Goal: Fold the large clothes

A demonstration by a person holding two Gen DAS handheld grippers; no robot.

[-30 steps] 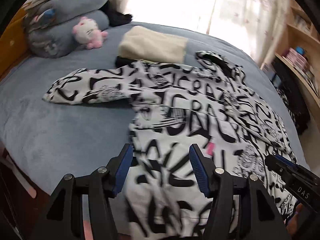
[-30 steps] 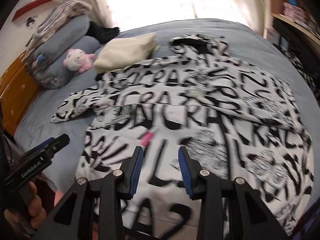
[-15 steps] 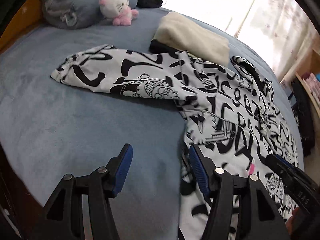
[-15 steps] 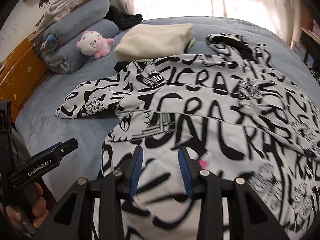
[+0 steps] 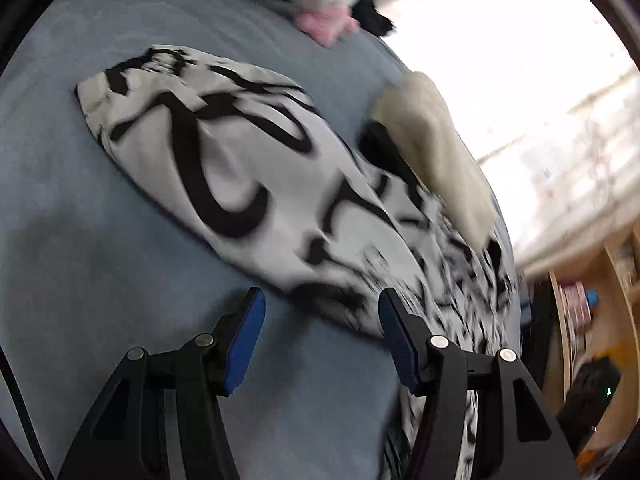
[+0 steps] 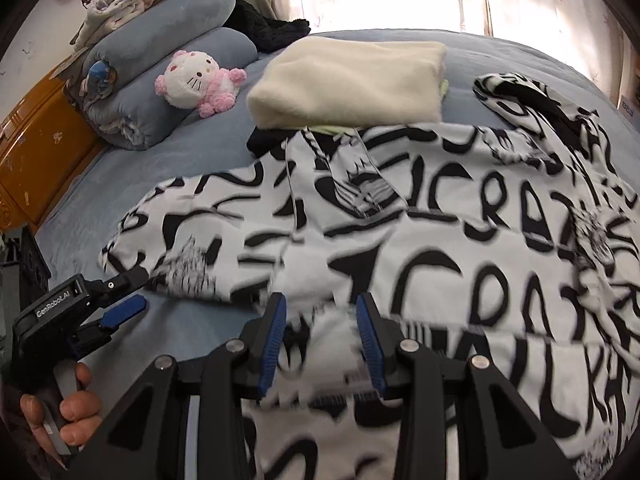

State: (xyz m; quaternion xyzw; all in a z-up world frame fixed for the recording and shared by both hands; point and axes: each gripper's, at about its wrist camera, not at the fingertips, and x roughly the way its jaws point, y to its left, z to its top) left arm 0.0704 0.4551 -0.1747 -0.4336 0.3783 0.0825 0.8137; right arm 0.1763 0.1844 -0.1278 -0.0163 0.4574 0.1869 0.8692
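Observation:
A large white hoodie with black graffiti lettering [image 6: 460,240] lies spread on the blue bed [image 6: 168,160]. Its left sleeve [image 5: 208,160] stretches out flat toward the headboard side. My left gripper [image 5: 320,332] is open and empty, low over the bed just short of the sleeve's near edge. It also shows in the right wrist view [image 6: 120,296], beside the sleeve end. My right gripper [image 6: 320,328] is open and empty, hovering over the hoodie's body near the armpit. The view is blurred by motion.
A folded cream blanket [image 6: 352,80] lies on the bed beyond the hoodie. A pink and white plush cat [image 6: 196,80] leans on rolled blue bedding [image 6: 168,40] at the headboard. A wooden bed frame [image 6: 36,148] is on the left, shelves [image 5: 592,320] on the right.
Both grippers have moved left and forward, from over the hoodie's hem toward its left sleeve. The left gripper now hangs low by the sleeve. Both stay open.

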